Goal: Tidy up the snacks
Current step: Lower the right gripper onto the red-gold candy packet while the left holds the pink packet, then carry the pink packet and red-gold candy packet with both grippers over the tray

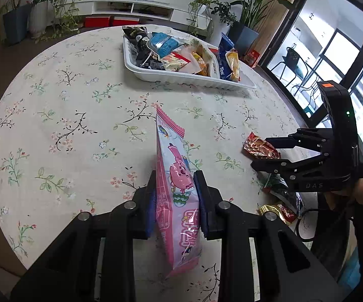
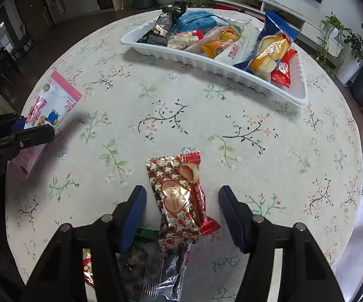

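My left gripper (image 1: 175,198) is shut on a pink snack packet (image 1: 175,176) printed with a cartoon pig, held edge-up above the flowered tablecloth; the same packet (image 2: 48,110) shows at the left of the right wrist view. My right gripper (image 2: 181,209) hangs open over a red and gold heart-print snack (image 2: 179,198) that lies flat on the cloth between its blue pads (image 2: 135,214), with gaps on both sides. In the left wrist view that gripper (image 1: 264,153) stands at the right by the same snack (image 1: 259,147). A white tray (image 1: 181,79) filled with several snack packs sits at the far side.
A dark clear-wrapped snack (image 2: 151,274) and a red-gold wrapper (image 2: 87,269) lie under the right gripper near the table's edge. The white tray (image 2: 206,63) has a bare right corner. Potted plants, a low white cabinet and large windows stand beyond the round table.
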A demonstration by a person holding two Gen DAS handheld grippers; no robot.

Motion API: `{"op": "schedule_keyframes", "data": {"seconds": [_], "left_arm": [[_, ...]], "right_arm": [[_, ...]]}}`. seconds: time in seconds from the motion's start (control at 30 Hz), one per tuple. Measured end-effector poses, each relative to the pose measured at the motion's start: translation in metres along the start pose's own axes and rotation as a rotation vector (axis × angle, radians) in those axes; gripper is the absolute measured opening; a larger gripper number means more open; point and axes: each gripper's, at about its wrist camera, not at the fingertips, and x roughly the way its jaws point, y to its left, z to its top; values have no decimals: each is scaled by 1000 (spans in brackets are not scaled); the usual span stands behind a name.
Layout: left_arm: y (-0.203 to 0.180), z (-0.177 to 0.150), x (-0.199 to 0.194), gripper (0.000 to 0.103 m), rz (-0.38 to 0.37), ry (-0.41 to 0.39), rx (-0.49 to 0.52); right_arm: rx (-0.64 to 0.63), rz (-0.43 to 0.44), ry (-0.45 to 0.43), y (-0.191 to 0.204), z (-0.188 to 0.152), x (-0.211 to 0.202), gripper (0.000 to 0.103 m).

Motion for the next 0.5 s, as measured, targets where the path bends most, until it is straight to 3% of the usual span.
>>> {"op": "schedule_keyframes", "data": {"seconds": [0.1,0.23,0.5], "left_arm": [[0,0,-2,25,-5,-3,-1],[-2,-1,-3,25,-13,-5,6],[-6,1,-7,25,-17,-16,13]], "right_arm": [[-4,4,10,2,0,-1,55],[1,0,18,2,4,0,38],[61,35,-29,-5,0,-8,32]]}}
